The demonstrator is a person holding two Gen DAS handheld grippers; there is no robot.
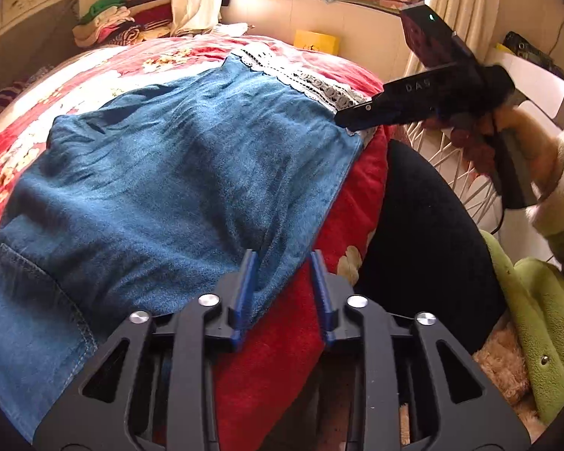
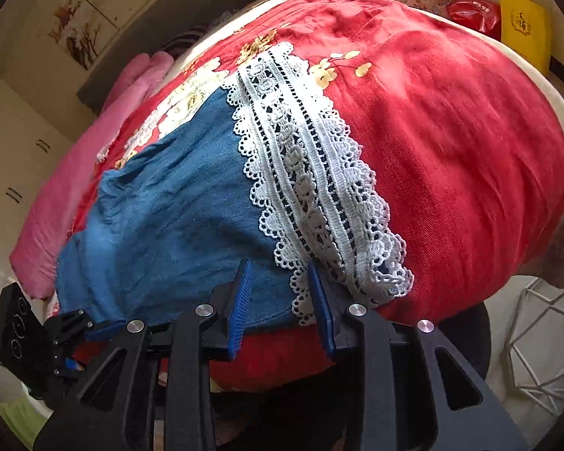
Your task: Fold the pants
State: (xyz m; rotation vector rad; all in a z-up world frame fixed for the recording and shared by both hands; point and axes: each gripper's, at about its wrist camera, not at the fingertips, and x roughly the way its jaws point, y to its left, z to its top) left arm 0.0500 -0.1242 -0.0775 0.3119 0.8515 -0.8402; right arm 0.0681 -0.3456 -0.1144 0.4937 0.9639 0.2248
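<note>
Both grippers, left (image 1: 284, 293) & right (image 2: 280, 300), partly open w/ nothing held. Pants (image 1: 176, 173) edge at 12 should be squared w/ lace hem (image 2: 319, 188) before regrip.

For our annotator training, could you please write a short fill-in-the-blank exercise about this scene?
1. The blue denim pants lie on a bedspread whose main colour is ____.
2. The pants' hem is trimmed with white ____.
3. The left gripper has its jaws ____, with nothing pinched between them.
4. The right gripper sits at the end of the pants with the ____ trim.

Missing words: red; lace; open; lace
</note>
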